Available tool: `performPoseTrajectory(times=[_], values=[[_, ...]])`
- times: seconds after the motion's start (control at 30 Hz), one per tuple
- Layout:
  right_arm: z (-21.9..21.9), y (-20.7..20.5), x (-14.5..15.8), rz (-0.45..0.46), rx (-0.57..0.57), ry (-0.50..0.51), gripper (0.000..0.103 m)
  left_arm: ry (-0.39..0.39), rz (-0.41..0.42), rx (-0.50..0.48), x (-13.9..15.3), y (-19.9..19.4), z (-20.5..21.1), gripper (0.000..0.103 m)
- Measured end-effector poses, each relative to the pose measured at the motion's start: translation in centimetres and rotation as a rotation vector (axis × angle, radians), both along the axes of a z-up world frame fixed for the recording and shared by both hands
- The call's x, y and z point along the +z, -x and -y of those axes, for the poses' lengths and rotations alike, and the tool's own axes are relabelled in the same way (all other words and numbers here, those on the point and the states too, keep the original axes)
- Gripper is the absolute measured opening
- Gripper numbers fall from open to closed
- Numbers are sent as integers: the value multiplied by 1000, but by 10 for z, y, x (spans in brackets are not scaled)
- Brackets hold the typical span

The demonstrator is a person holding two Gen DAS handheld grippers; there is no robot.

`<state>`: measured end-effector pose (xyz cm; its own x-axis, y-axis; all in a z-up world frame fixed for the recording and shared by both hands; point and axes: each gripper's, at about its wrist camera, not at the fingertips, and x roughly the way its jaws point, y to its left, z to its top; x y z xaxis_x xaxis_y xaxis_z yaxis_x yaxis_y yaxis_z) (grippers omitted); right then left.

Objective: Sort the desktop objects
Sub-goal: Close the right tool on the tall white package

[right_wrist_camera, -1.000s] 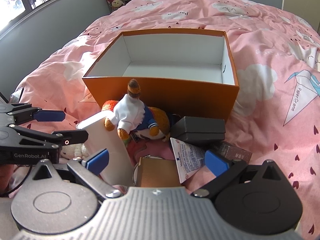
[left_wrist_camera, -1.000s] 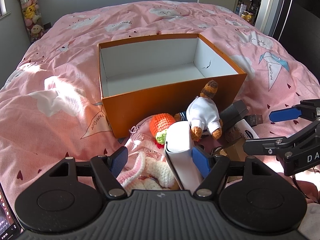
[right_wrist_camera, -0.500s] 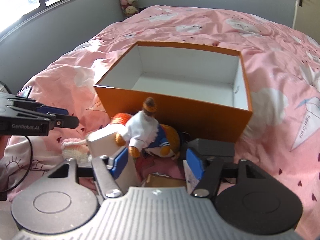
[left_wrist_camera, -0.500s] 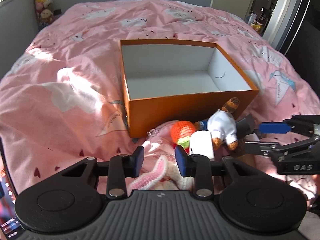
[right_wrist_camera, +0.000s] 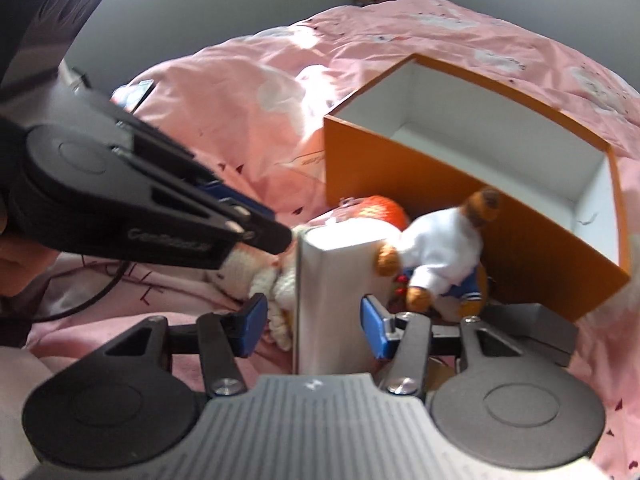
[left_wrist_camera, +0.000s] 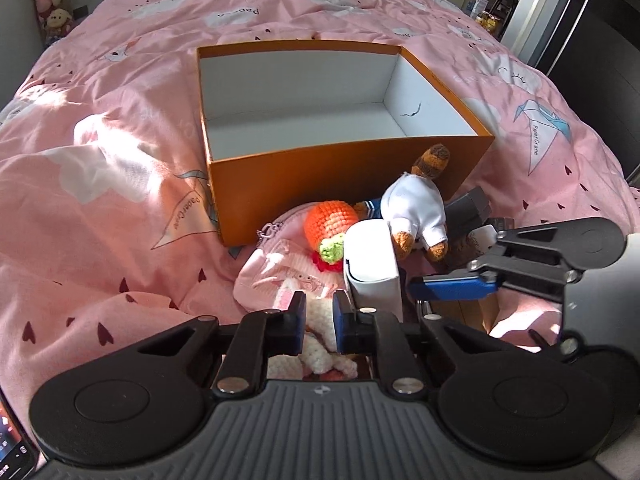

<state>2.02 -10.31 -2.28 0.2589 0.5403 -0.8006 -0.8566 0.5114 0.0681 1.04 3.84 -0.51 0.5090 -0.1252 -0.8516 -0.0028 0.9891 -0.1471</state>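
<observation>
Orange box (left_wrist_camera: 344, 184) empty, nothing sorted. Pile waits in front. Right hand-held gripper (right_wrist_camera: 314, 330) closing around white carton (right_wrist_camera: 336, 300); left hand-held gripper (left_wrist_camera: 318, 322) closing narrow on knitted toy (left_wrist_camera: 320, 354).

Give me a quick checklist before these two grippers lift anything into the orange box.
1. Orange box open and empty: ok.
2. White carton sits between the right gripper jaws, which are closing: ok.
3. Right pads pressing the carton: not ok, a gap shows on the left pad's side.
4. Left gripper jaws closing on the knitted white toy: firm grip cannot tell.
5. Stuffed bear leans against the carton, may topple: not ok.
</observation>
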Motion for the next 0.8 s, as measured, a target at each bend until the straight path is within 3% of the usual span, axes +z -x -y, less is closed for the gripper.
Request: performPoseTrajectory(times=[0.33, 0.53, 0.73, 0.8], values=[[-15, -7, -15, 22, -22, 72, 59, 28, -9, -7, -9, -5, 3, 12], [-20, -18, -21, -2, -34, 60, 62, 71, -28, 19, -16, -10, 2, 12], [-9, -21, -17, -24, -76, 25, 46, 81, -4, 16, -10, -8, 3, 12], [-3, -21, -15, -30, -92, 17, 42, 51, 17, 19, -5, -7, 4, 12]])
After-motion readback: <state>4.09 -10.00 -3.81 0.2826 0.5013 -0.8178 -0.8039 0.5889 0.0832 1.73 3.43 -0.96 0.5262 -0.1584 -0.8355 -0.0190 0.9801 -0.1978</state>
